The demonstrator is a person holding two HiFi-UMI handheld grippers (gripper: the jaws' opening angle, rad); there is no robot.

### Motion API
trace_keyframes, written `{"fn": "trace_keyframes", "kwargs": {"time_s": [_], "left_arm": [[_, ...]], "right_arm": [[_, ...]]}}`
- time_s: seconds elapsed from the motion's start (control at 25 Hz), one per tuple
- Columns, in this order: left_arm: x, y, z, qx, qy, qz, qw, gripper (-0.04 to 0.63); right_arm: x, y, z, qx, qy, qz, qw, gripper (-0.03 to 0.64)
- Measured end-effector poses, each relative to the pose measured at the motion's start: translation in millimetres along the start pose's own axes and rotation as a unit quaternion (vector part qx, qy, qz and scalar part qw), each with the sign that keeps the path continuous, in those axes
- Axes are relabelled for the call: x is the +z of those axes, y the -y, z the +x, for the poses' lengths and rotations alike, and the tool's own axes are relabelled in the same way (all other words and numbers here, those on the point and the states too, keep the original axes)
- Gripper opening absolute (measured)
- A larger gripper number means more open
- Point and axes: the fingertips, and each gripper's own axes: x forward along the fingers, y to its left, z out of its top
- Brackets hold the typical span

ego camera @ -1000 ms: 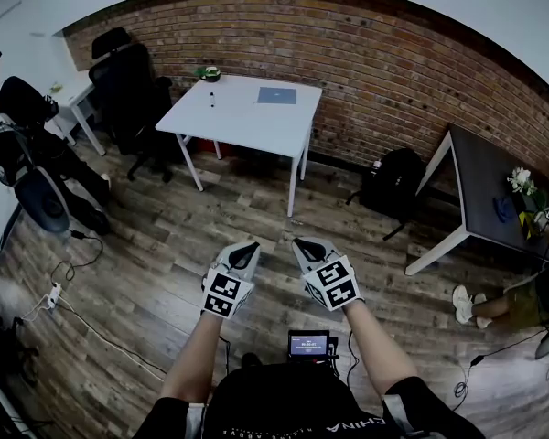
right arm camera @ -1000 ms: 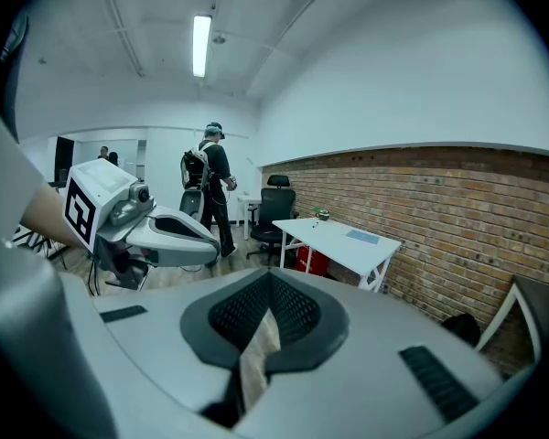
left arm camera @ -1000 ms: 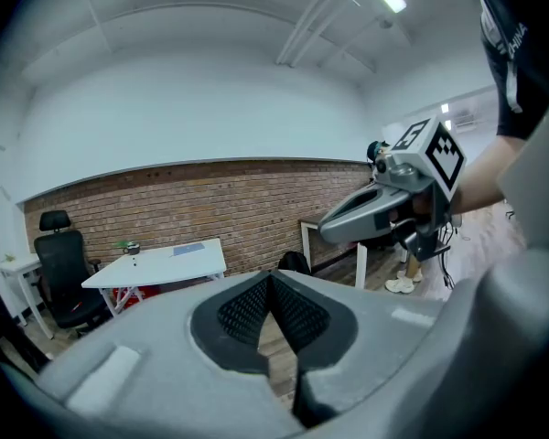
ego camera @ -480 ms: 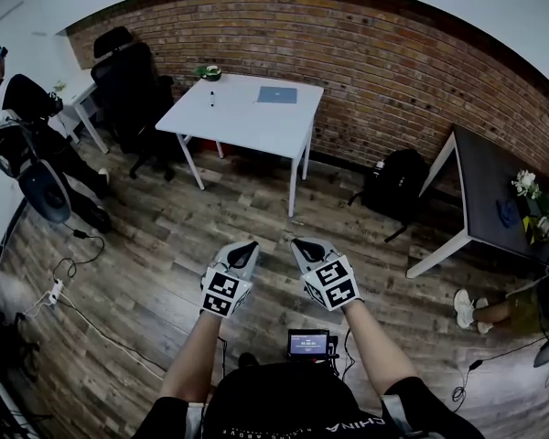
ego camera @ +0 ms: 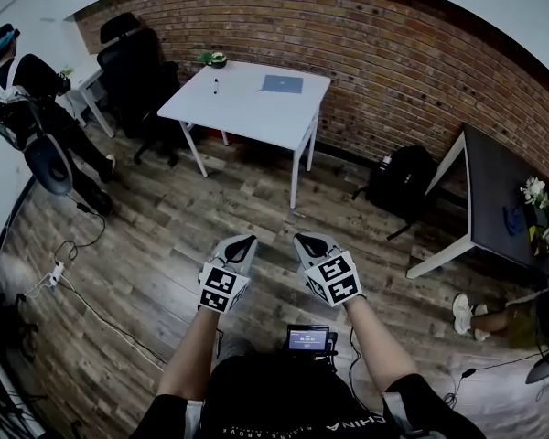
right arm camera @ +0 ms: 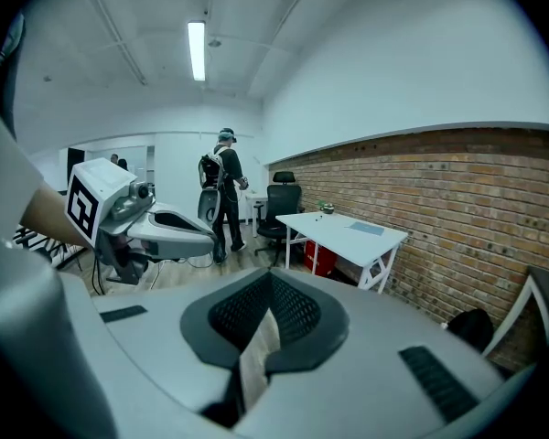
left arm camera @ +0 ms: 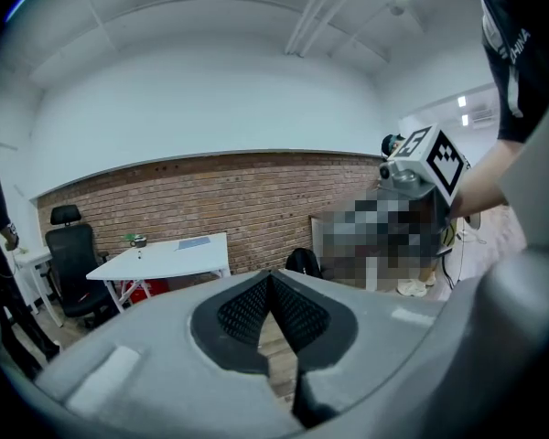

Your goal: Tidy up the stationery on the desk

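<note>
Above the wooden floor (ego camera: 210, 210), left gripper (ego camera: 245, 242) and right gripper (ego camera: 304, 241) hang side by side, jaws pressed together, empty, well apart from the far white desk (ego camera: 256, 110).

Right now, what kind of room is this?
Probably an office or lab workspace: a white desk stands near a brick wall, a black office chair sits beside the desk, and a power strip with trailing cables lies on the wood floor.
</note>
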Motion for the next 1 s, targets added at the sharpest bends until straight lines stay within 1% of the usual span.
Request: {"fn": "trace_keyframes", "kwargs": {"time_s": [0.24,0.48,0.68,0.84,1.0], "left_arm": [[-17,-12,6,0.008,-0.014,-0.016,0.9997,0.003],[-26,-48,21,0.008,-0.016,-0.02,0.9996,0.003],[-41,-97,33,0.002,-0.021,-0.026,0.9994,0.003],[-49,-147,41,0.0,-0.024,-0.032,0.9992,0.003],[-54,-203,40,-0.002,-0.022,-0.032,0.9992,0.003]], "right_arm": [[-8,4,18,0.011,-0.01,0.007,1.0,0.009],[-1,12,56,0.013,-0.017,0.006,1.0,0.009],[13,8,110,0.016,-0.032,-0.021,0.999,0.009],[38,8,160,0.019,-0.031,-0.013,0.999,0.009],[64,4,209,0.012,-0.028,-0.005,1.0,0.009]]}}
